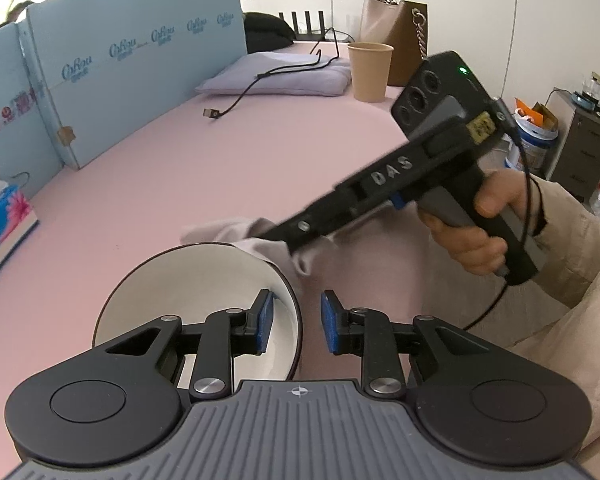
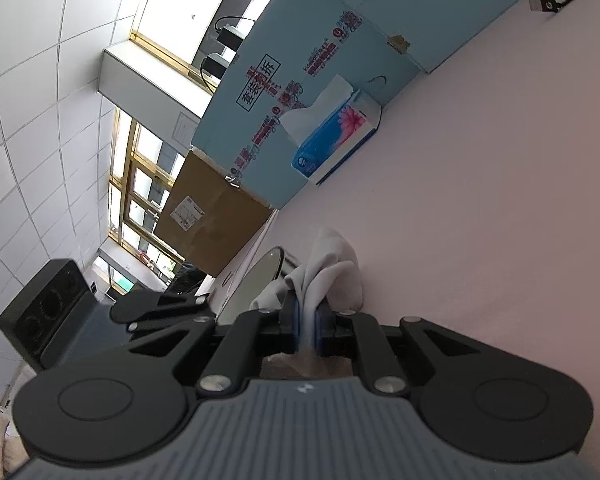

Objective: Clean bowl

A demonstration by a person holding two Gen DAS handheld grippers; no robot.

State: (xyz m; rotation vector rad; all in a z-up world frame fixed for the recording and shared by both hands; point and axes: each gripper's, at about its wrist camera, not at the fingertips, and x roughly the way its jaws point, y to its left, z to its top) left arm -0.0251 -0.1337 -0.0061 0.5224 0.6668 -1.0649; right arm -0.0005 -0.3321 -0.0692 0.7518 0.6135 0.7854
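The bowl, white inside with a dark rim, sits on the pink surface right at your left tool, whose blue-padded fingers stand apart astride the bowl's right rim, one pad inside the bowl and one outside, clamping nothing. Your right tool is closed tight on a pale cloth, which bunches at the bowl's far right edge. Farther out, a blue tissue box lies at the left, and a paper cup stands far across the surface.
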